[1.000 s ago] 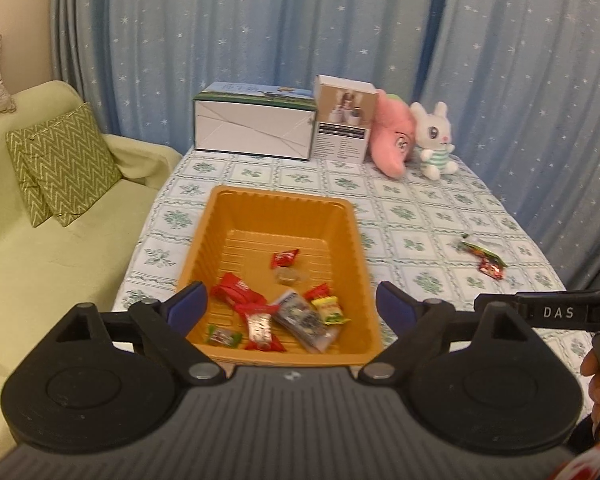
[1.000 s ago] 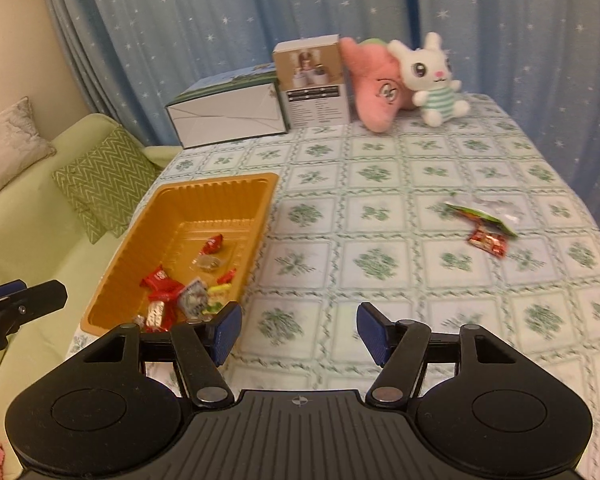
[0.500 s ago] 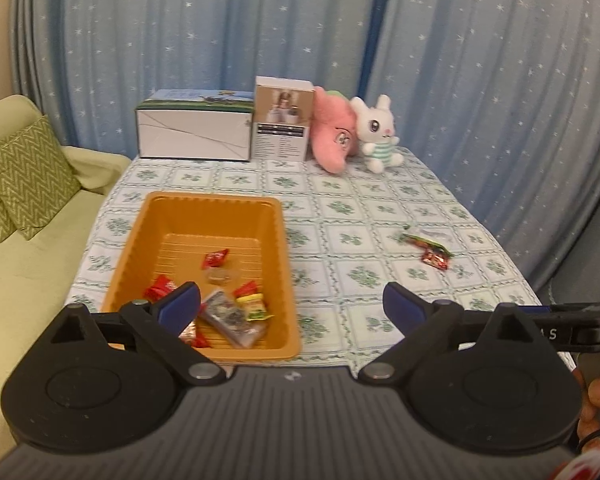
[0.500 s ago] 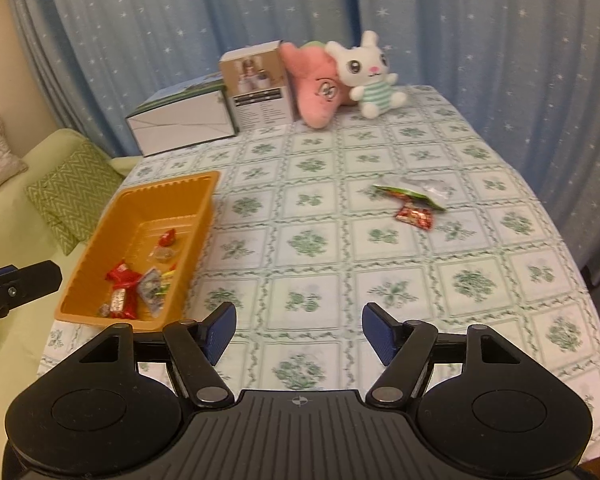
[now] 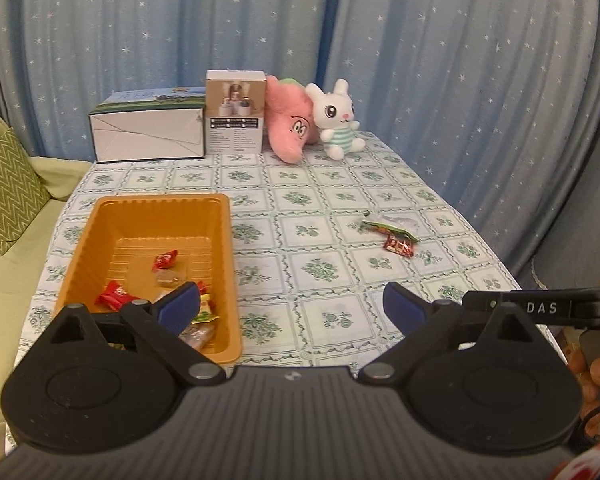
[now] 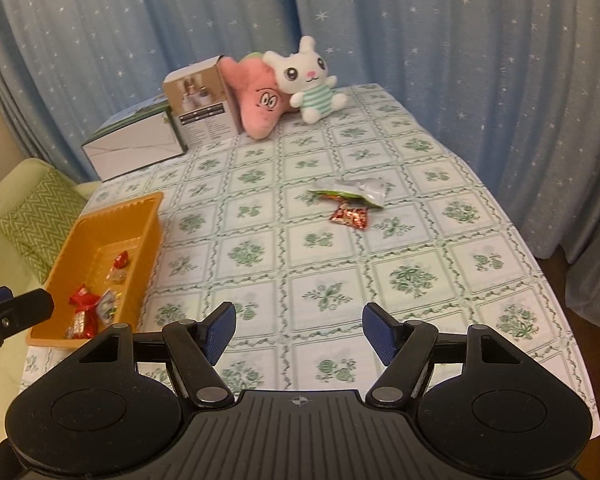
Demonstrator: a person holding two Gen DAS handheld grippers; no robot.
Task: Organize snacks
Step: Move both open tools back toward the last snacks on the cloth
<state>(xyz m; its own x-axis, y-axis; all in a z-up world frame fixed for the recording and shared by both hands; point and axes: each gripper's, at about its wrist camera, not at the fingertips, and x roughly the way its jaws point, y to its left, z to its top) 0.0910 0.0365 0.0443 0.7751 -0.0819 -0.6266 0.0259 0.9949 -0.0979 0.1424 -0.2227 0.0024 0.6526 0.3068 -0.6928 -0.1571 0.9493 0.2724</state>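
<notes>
An orange tray (image 5: 224, 240) (image 6: 148, 220) sits on the left of the table and holds several wrapped snacks (image 5: 164, 260) (image 6: 86, 298). Two loose snacks lie on the right half of the tablecloth: a green and silver packet (image 5: 388, 227) (image 6: 350, 192) and a small red packet (image 5: 399, 246) (image 6: 350, 216) just in front of it. My left gripper (image 5: 292, 308) is open and empty, above the table's near edge by the tray. My right gripper (image 6: 298, 330) is open and empty, above the near edge, well short of the loose snacks.
At the back of the table stand a white box (image 5: 148, 136), a smaller upright box (image 5: 236, 120), a pink plush (image 5: 290, 128) and a white bunny plush (image 5: 338, 120). A green sofa with a zigzag cushion (image 5: 4, 188) is left of the table. Blue curtains hang behind.
Both grippers have drawn back and swung right: the tray has slid left in both views and the two loose snacks now sit nearer the centre. Both stay open.
</notes>
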